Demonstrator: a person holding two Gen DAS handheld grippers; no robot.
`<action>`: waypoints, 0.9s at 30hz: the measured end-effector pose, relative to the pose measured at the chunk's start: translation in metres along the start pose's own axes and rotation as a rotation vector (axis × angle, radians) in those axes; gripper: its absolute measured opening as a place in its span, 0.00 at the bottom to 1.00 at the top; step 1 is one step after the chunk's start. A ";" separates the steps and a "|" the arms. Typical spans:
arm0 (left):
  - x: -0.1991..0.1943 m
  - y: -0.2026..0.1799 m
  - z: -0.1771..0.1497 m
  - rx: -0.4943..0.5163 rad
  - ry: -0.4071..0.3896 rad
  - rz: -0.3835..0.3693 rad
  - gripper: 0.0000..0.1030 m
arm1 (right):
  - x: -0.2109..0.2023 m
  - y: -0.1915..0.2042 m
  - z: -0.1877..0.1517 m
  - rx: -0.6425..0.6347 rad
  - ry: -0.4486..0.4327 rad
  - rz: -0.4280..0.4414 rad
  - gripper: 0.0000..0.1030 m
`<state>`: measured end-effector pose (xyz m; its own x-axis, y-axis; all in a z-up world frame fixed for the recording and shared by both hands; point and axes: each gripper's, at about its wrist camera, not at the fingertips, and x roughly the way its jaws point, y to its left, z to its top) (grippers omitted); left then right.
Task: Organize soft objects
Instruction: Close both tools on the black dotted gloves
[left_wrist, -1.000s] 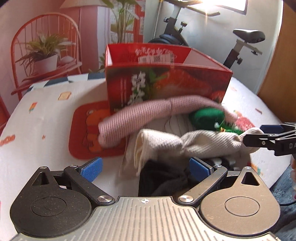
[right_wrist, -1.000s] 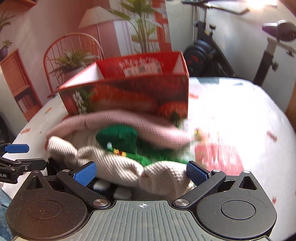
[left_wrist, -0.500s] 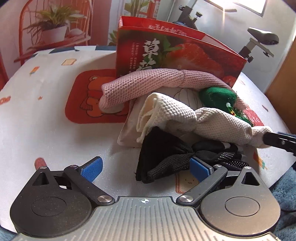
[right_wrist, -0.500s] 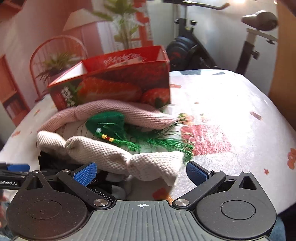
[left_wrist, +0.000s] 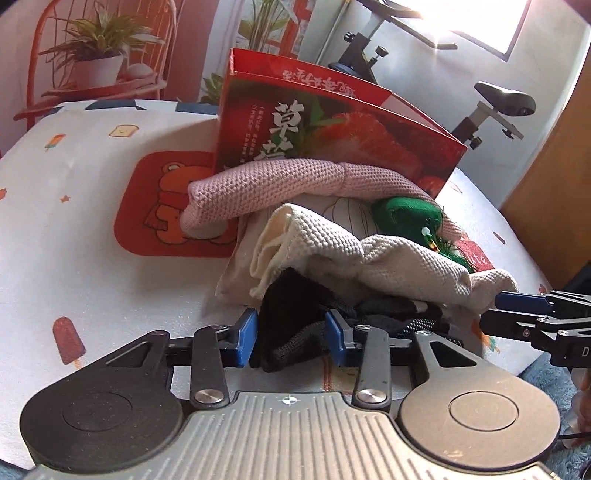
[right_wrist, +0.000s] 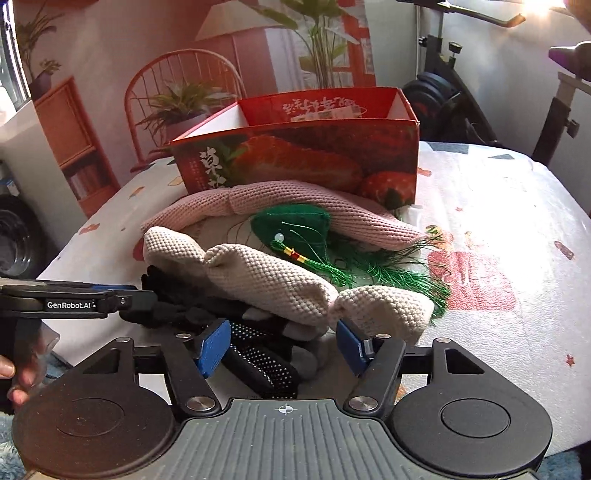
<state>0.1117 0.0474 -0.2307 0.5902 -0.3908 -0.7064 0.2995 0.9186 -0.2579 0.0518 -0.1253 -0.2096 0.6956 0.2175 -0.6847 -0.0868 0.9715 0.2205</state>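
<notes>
The left claw (left_wrist: 290, 338) has just been closing, and its blue pads now press on either side of a bunched black fabric piece (left_wrist: 291, 325) at the near edge of the heap. The right claw (right_wrist: 283, 345) has also been narrowing; between its pads lie a black dotted glove (right_wrist: 262, 363) and the end of a cream knitted roll (right_wrist: 280, 284), but whether the pads actually squeeze them cannot be told. The soft things sit piled on a tabletop (left_wrist: 92, 236) covered by a white patterned cloth. At twelve o'clock from the heap stands an open red strawberry box (right_wrist: 306, 162), with a pink knitted roll (right_wrist: 295, 206) lying along its front wall. A green tasselled ornament (right_wrist: 295, 225) rests between the pink roll and the cream one, its fringe spreading toward three o'clock in the right wrist view. In the left wrist view the right claw's arms reach in from three o'clock, just beside the cream roll's end. An orange bear mat (left_wrist: 162, 206) lies at ten o'clock from the pile.
</notes>
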 end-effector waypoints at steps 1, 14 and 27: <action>0.001 -0.001 -0.001 0.004 0.005 -0.005 0.41 | 0.002 0.000 0.000 -0.001 0.009 0.010 0.57; 0.018 -0.027 -0.007 0.131 0.068 -0.046 0.41 | 0.039 0.008 -0.011 -0.082 0.132 -0.014 0.64; 0.019 -0.014 -0.009 0.070 0.059 -0.066 0.43 | 0.046 0.010 -0.020 -0.162 0.086 -0.008 0.48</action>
<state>0.1120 0.0279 -0.2467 0.5232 -0.4444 -0.7271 0.3896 0.8836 -0.2597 0.0682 -0.1035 -0.2525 0.6339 0.2098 -0.7444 -0.2001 0.9742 0.1042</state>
